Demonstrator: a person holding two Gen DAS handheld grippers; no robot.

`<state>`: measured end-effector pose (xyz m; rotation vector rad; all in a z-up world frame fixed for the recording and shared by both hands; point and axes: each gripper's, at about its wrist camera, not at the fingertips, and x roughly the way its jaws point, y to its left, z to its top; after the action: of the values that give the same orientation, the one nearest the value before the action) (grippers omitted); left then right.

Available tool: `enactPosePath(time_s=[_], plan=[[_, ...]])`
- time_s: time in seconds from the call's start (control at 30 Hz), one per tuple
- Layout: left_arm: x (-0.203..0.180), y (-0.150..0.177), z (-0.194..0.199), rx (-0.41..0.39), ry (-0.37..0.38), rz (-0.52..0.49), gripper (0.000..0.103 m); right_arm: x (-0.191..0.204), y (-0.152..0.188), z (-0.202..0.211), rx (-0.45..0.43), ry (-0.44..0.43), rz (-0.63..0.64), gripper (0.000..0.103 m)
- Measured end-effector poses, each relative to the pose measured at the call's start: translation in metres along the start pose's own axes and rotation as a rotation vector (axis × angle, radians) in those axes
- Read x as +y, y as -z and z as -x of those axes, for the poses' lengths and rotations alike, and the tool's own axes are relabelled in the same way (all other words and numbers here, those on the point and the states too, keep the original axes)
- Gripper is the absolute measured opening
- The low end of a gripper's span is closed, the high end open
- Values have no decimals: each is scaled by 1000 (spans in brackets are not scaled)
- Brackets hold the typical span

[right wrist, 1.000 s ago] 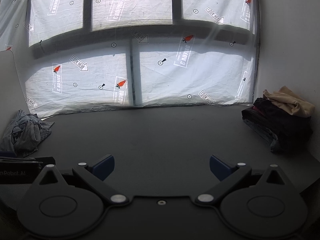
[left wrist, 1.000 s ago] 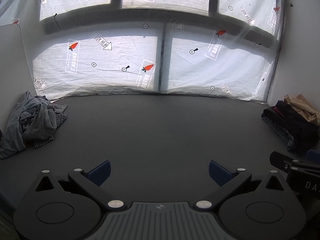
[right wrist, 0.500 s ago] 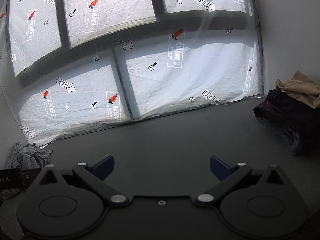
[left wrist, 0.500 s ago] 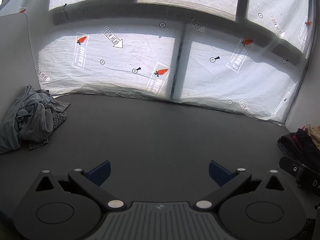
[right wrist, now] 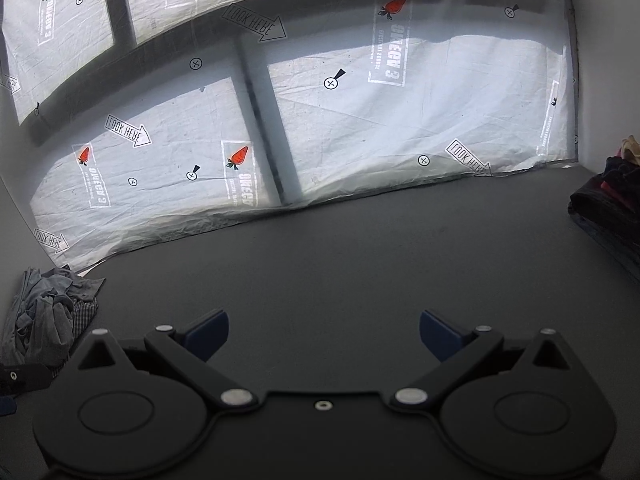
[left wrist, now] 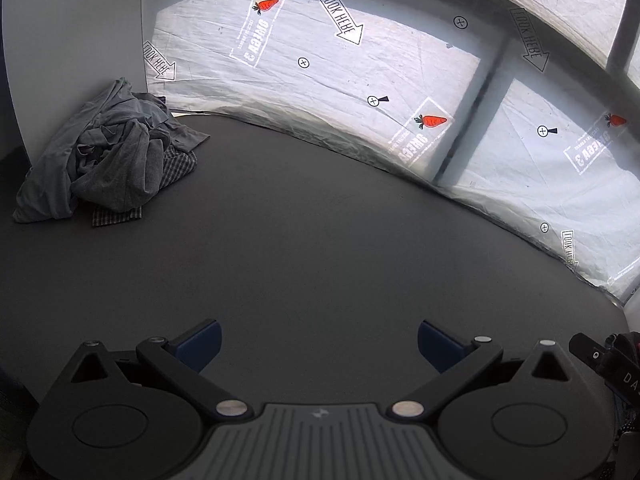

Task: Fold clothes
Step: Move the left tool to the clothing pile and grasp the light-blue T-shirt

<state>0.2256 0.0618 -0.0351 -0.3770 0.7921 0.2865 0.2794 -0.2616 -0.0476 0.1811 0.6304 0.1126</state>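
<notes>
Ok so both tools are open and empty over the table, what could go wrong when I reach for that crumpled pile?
1. The crumpled pile tangles grey garments over a checked piece, so the left tool may pinch several layers and drag the whole heap.
2. The pile sits against the side wall, so a tool finger could hit it.
3. The folded stack lies near the right edge; a sweep might topple it.

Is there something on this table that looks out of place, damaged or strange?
Nothing looks damaged or spilled. The only untidy thing is the crumpled pile of grey clothes at the table's far left corner, waiting to be folded. The dark stack of clothes sits at the right edge. Both grippers are open and empty.
</notes>
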Motion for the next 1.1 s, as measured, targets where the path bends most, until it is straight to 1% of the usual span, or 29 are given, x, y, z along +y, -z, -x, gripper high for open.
enactPosePath(time_s=[0.1,0.2,0.27,0.4,0.5,0.53,0.57,0.63,0.67,0.7,0.77,0.8,0.83,0.87,1.0,1.03,1.07,1.1], plan=[[31,-27,-27,17,-19,19,103,30,-7,-25,14,11,44,103],[62,-55,-54,27,-48,43,103,64,-17,-51,27,24,58,103],[91,-78,-79,36,-93,61,103,87,-23,-71,27,35,69,103],[151,-120,-125,41,-207,49,102,138,-30,-117,41,56,119,103],[200,-149,-149,50,-292,78,99,176,-33,-151,87,67,129,103],[221,-160,-156,40,-320,97,98,188,-34,-161,94,63,131,103],[234,-166,-161,33,-340,108,96,201,-34,-170,98,56,136,103],[269,-182,-175,12,-423,127,84,226,-31,-187,106,47,162,103],[279,-188,-180,9,-456,126,81,240,-29,-197,115,45,184,103],[291,-193,-186,-1,-500,119,74,253,-27,-207,129,43,204,103],[312,-204,-198,-14,-578,93,67,276,-24,-223,156,35,226,103],[320,-208,-205,-14,-610,72,62,284,-23,-228,164,30,232,103],[325,-210,-211,-11,-632,53,60,292,-22,-233,171,24,237,103],[332,-212,-219,-7,-660,26,60,301,-21,-238,176,18,247,103],[346,-213,-241,-11,-695,-18,59,330,-15,-258,192,5,300,103],[348,-212,-245,-18,-714,-24,48,334,-13,-261,197,2,306,103],[350,-213,-244,-29,-713,2,43,338,-12,-264,203,-2,309,103],[352,-214,-242,-40,-712,29,34,342,-11,-268,210,-6,311,103]])
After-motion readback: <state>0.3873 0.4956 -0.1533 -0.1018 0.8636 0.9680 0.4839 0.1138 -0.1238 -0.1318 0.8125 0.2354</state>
